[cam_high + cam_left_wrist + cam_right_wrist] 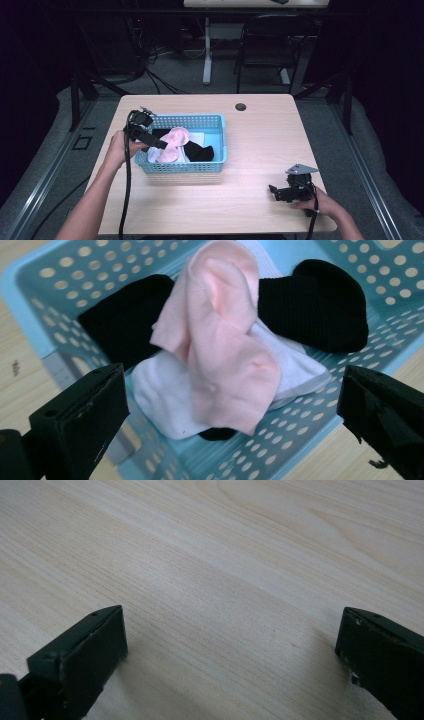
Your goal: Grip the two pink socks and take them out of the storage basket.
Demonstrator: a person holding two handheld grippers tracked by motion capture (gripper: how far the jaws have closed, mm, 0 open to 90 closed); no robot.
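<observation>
A light blue perforated basket (210,167) stands on the wooden table, left of centre. Inside lie a pink sock (175,142), white socks (195,137) and black socks (202,152). My left gripper (159,145) hovers over the basket's left end, open, with nothing between its jaws. In the left gripper view the pink sock (220,340) lies on top of a white sock (160,400), with black socks (315,305) on either side, inside the basket (30,285). My right gripper (274,192) rests low over bare table at the front right, open; the right gripper view has wood grain between the jaws.
The table (265,135) has a round cable hole (241,106) near its far edge. Behind the table stand a black chair (272,45) and a desk leg (206,50), with cables on the floor. Open tabletop lies between the basket and my right gripper.
</observation>
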